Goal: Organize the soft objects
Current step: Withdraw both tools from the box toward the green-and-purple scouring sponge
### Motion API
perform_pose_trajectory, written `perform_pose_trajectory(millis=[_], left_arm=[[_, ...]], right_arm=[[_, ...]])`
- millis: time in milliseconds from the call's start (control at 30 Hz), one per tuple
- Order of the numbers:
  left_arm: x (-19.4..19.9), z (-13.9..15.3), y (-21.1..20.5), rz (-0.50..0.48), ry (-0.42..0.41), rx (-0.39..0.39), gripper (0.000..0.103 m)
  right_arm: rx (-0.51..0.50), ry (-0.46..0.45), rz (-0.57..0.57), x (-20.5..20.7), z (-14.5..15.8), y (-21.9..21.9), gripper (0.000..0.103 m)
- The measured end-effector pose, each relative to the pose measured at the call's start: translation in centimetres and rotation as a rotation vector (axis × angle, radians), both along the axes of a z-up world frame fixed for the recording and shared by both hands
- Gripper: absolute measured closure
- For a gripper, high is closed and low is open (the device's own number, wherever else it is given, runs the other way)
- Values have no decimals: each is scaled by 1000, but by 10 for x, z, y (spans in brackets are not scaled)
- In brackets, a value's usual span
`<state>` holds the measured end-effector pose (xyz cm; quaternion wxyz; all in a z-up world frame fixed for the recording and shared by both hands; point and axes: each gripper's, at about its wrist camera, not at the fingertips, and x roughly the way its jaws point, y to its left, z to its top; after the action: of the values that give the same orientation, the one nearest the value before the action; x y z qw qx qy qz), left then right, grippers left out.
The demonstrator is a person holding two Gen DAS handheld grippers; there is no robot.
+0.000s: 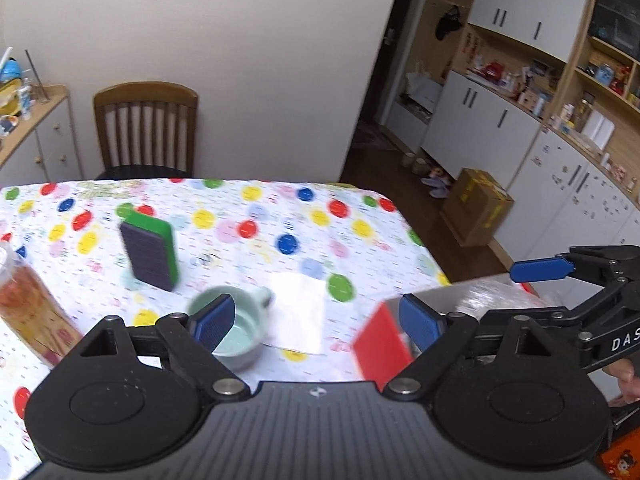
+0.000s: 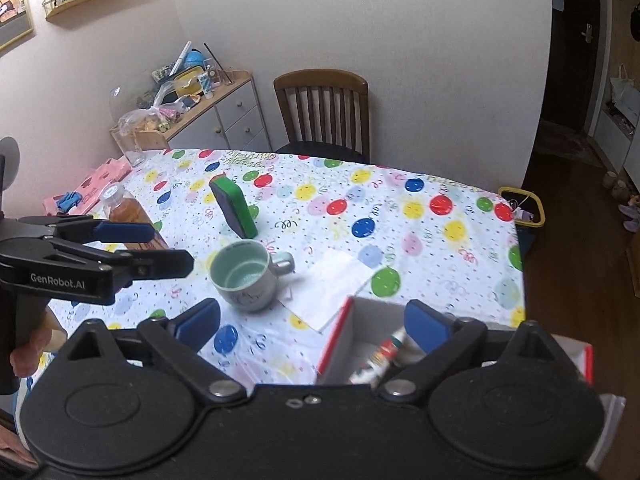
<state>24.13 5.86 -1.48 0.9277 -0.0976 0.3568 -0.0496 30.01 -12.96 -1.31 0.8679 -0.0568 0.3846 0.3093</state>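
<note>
Both claws hide the box; its tube shows partly.

Wooden chair against pale wall

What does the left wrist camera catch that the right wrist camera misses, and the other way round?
Only the left view shows the white kitchen cabinets and brown cardboard box on the floor. Only the right view shows inside the red-edged white box, the pink packet and the yellow bin. Both show the green-backed dark sponge, pale green ceramic mug, white napkin and wooden chair.
</note>
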Motion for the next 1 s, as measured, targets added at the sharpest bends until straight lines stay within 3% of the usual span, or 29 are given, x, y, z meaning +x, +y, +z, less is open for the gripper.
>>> perform_pose_trajectory(millis=[67,100,600,1000], left_arm=[[4,-1,14,15,-3,9,1],[6,-1,21,22,-4,12,0],[62,-46,121,175,4,9,0],[116,-95,145,192,51,66,0]], right_arm=[[-7,9,-10,7,-3,13,2],[-7,17,-14,11,-4,19,2],[-60,118,-183,88,-43,90,1],[-118,217,-284,151,-90,126,1]])
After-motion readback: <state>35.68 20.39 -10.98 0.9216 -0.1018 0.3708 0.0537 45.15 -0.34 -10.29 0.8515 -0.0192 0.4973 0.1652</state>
